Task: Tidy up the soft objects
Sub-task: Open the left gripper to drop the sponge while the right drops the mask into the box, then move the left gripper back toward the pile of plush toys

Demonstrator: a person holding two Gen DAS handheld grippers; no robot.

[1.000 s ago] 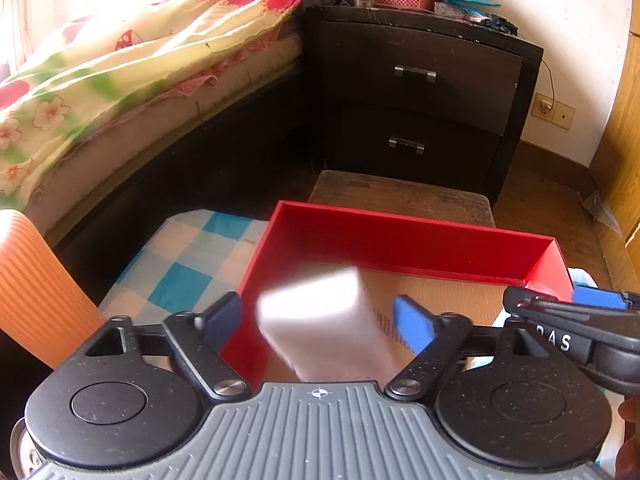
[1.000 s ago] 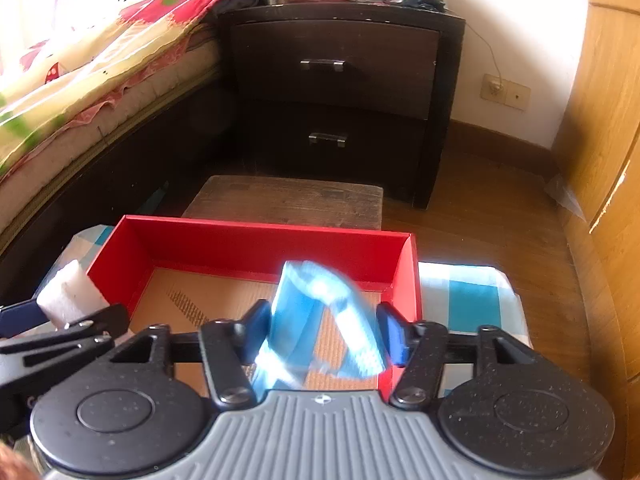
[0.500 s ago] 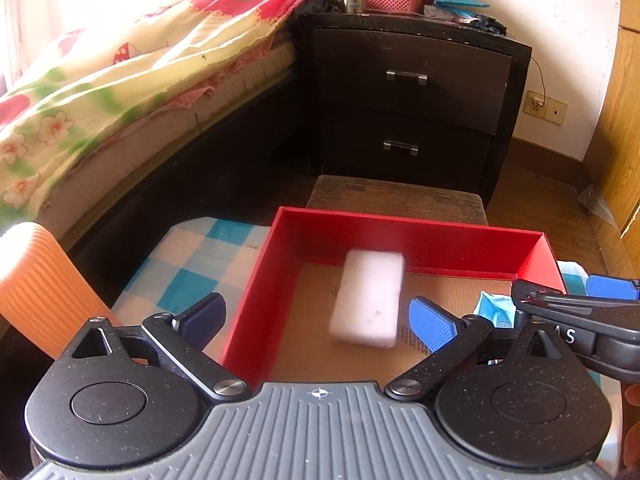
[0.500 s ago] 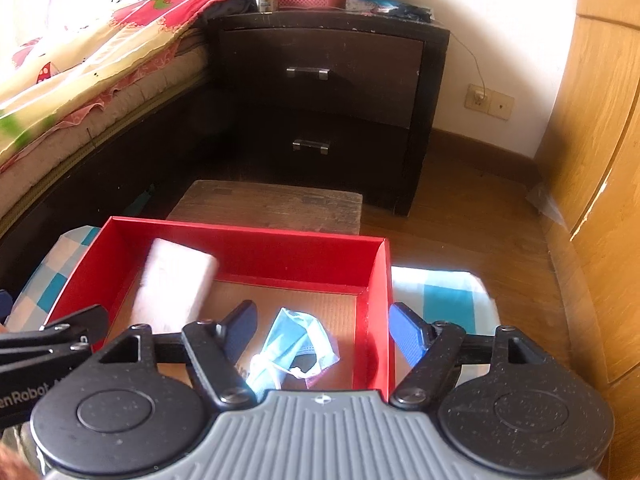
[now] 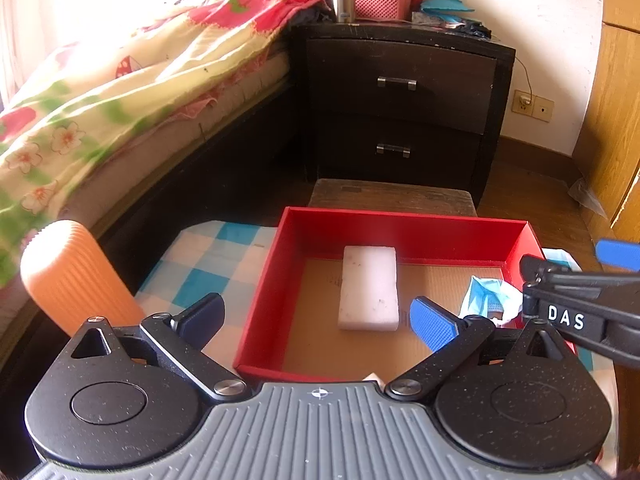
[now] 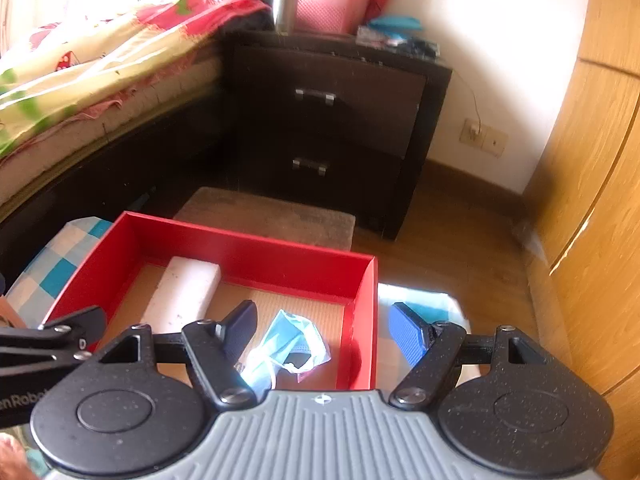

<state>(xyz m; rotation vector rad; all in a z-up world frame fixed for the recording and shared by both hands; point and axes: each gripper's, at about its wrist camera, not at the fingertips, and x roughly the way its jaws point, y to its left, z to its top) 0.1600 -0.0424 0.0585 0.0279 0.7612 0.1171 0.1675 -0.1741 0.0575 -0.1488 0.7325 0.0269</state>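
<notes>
A red box (image 5: 400,232) with a cardboard floor stands on a blue-checked cloth (image 5: 208,256). A white sponge block (image 5: 370,288) lies inside it toward the left; it also shows in the right wrist view (image 6: 184,296). A crumpled blue face mask (image 5: 488,296) lies in the box's right part, also in the right wrist view (image 6: 288,348). My left gripper (image 5: 316,320) is open and empty above the box's near edge. My right gripper (image 6: 324,330) is open and empty above the box's right wall (image 6: 360,320).
An orange ribbed cylinder (image 5: 68,280) stands left of the box. A bed with a floral quilt (image 5: 120,80) runs along the left. A dark nightstand (image 5: 400,112) and a low wooden stool (image 5: 392,198) are behind the box. A wooden wardrobe (image 6: 592,200) is on the right.
The left gripper opened and the white sponge dropped into the box. The right gripper opened and the blue mask dropped into the box. Both grippers drew back and up.
</notes>
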